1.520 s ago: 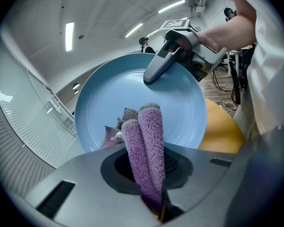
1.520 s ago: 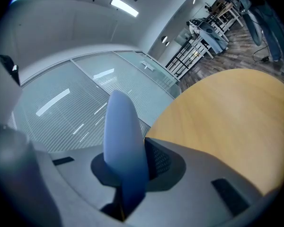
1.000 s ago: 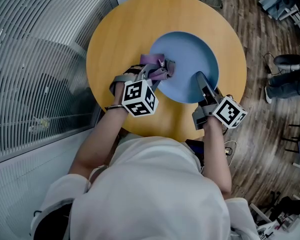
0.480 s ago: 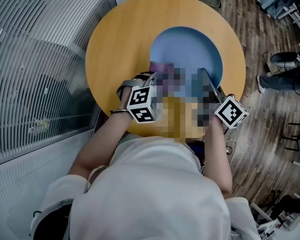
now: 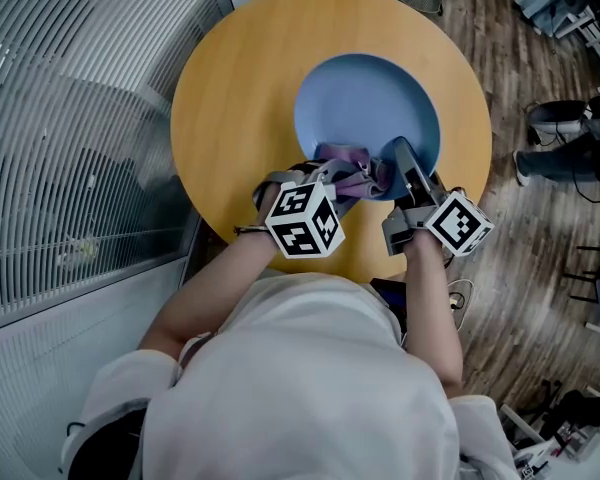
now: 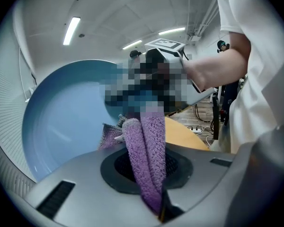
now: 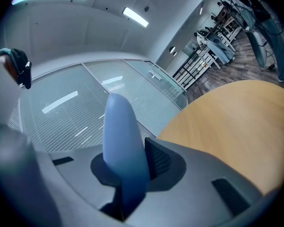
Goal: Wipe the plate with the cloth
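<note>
**Cloth sliding round to the plate's near rim**

Since a second ago the left tongs point(image 5: 332, 181) are carrying the purple cloth point(image 5: 358, 171) from the left side of the blue plate point(image 5: 365, 103) round to its near edge. The bundle is now lying just beside the right tongs point(image 5: 404, 165), which are keeping their place.

The left tongs are gripping the cloth tight. In the left gripper view a doubled fold of the cloth point(image 6: 146, 150) is running up out of the closed jaws with no gap showing on either side. Its loose end is spreading toward the inner face of the plate point(image 6: 61, 122).

The right tongs are clamping the plate's rim at the near right. In the right gripper view the blue rim point(image 7: 123, 141) is standing straight up between the jaws, which are closed down to its thickness and pressing on it from both sides.

The plate is sitting toward the far right of the round wooden table point(image 5: 240, 78). Its far part is showing bare, and its near edge is lying under the cloth. Whether the gripped edge is lifting off the tabletop I cannot tell.

The person's white shirt point(image 5: 310, 388) is filling the bottom of the head view. A glass partition with slatted blinds point(image 5: 70, 118) is standing to the left, and a plank floor point(image 5: 500, 28) is showing to the right.
</note>
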`<state>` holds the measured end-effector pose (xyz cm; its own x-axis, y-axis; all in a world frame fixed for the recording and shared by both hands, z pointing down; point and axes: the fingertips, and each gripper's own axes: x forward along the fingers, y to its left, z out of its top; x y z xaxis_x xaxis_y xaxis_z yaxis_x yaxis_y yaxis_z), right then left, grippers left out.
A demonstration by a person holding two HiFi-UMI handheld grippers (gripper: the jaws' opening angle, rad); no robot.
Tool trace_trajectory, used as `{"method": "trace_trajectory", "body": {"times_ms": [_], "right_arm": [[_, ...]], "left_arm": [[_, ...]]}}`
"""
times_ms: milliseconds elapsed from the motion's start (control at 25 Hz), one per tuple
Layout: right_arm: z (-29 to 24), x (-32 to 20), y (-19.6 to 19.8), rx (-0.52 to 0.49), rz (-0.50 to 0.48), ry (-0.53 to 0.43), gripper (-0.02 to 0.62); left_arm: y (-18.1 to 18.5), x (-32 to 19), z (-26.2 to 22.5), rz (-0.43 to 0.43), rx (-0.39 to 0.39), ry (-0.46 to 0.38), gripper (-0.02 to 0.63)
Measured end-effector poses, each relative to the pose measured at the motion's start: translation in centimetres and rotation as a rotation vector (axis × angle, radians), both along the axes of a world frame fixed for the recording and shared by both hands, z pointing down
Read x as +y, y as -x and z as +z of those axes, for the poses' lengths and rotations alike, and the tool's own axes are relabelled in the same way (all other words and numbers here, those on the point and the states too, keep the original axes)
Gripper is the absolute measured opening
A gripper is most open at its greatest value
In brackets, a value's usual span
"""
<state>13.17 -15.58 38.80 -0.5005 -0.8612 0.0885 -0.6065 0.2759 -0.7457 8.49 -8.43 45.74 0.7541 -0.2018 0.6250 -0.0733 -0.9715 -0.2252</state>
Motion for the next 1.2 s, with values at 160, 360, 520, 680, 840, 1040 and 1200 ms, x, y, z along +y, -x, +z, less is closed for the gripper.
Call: {"method": "trace_trajectory", "body": {"times_ms": [160,360,520,680,840,1040,1200], "right_arm": [[0.2,0.1,0.2,-0.017,-0.004,0.011,0.071],[0.6,0.0,0.8,-0.056,-0.022,0.016,0.071],[0.7,0.1,1.0,-0.062,-0.032,0.016,0.071],[0.3,0.2,1.2,-0.038,-0.05,0.004,0.071],[0.2,0.1,0.7,-0.032,-0.044,0.002,0.072],[0.3,0.2,0.5,-0.008,-0.039,0.007,0.072],[0.7,0.1,0.2,-0.007,-0.028,0.007,0.072]], "left_arm": [[-1.1,0.7,-1.1,0.023,0.035,0.02,0.051],[-1.8,1.4,-2.0,0.068,0.068,0.024,0.051],[-1.5,1.8,-1.9,0.095,0.097,0.108,0.051],[-1.2,2.0,-1.9,0.09,0.102,0.159,0.049],[-0.8,1.8,-1.3,0.067,0.084,0.201,0.049],[-0.3,1.7,-0.6,0.032,0.078,0.225,0.049],[0.6,1.2,0.5,0.026,0.036,0.206,0.049]]}}
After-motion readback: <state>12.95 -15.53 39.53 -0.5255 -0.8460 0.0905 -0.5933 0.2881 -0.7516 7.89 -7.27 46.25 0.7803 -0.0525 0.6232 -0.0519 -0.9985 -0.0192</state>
